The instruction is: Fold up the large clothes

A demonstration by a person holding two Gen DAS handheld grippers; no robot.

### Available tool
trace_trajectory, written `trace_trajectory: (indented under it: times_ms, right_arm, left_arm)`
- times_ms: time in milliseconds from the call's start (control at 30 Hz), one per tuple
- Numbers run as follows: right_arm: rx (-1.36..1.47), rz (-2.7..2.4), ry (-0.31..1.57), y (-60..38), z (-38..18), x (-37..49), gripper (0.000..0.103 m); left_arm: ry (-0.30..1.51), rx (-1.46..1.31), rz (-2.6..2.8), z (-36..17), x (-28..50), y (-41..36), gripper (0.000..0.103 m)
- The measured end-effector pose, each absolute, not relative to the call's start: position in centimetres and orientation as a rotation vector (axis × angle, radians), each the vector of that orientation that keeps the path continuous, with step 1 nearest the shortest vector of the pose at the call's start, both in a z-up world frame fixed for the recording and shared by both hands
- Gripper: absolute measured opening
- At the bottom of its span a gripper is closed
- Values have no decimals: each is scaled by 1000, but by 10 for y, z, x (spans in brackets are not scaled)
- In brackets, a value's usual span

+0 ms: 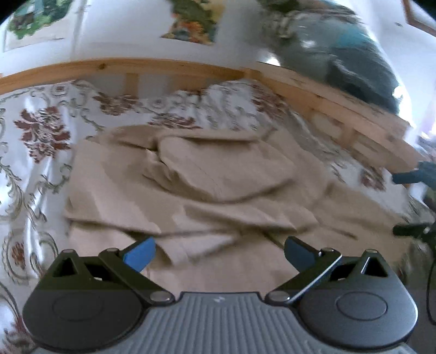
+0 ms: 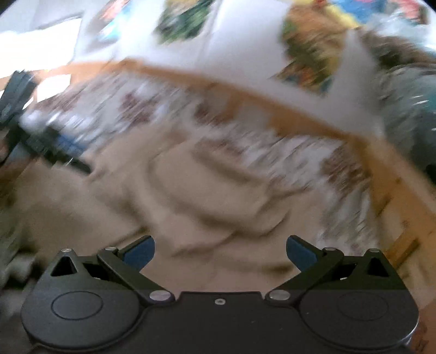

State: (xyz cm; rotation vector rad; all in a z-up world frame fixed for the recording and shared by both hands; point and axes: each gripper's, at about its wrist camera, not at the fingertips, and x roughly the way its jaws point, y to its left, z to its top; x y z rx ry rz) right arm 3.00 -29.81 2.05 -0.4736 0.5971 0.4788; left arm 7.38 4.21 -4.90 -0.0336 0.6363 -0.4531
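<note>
Currently a large beige garment (image 1: 207, 190) is lying spread over a bed covered by a white bedspread (image 1: 41, 141) with dark red flowers and grey-green scrolls. It is sitting in rumpled layers, with one rounded flap (image 1: 223, 168) folded over on top near its far end and several loose folds running across the nearer part. A wooden bed frame (image 1: 169, 66) is running along the far side of the bed, and beyond it a white wall is carrying colourful pictures (image 1: 190, 21). A blue-grey heap (image 1: 340, 51) is resting above the frame to the right, too blurred to identify.

The left gripper (image 1: 219, 252) is hovering over the near part of the garment with its blue-padded fingers (image 1: 140, 256) spread wide apart and nothing between them. At the right edge of the left wrist view, dark parts of the right gripper are showing above the cloth.

The right wrist view is heavily smeared by motion blur. The right gripper (image 2: 220, 252) is likewise hanging over the beige garment (image 2: 207, 196), its fingers (image 2: 302, 256) released and far apart, gripping nothing. At the left of that view the left gripper (image 2: 46, 147) is appearing as a dark blurred shape above the cloth's edge.
</note>
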Motion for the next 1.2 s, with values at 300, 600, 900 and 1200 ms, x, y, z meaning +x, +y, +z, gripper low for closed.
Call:
trace_trajectory:
  times_ms: [300,600,900,1200]
  right_arm:
    - [-998,532,855,-223,-44,-9,102]
    - [-1047,463,843,-216,-65,-2,100]
    - [-725,383,593,-244,-15,11,95]
    - [-756,598,770,-240,-18,8,101]
  left_arm:
    - [665,12,-495,-65,19,57,102]
    - [669,35,-584,-67,2,59,102]
    - [671,142,-653,-55,18,48,102]
    - [653,231,-688,-50,18,35,102]
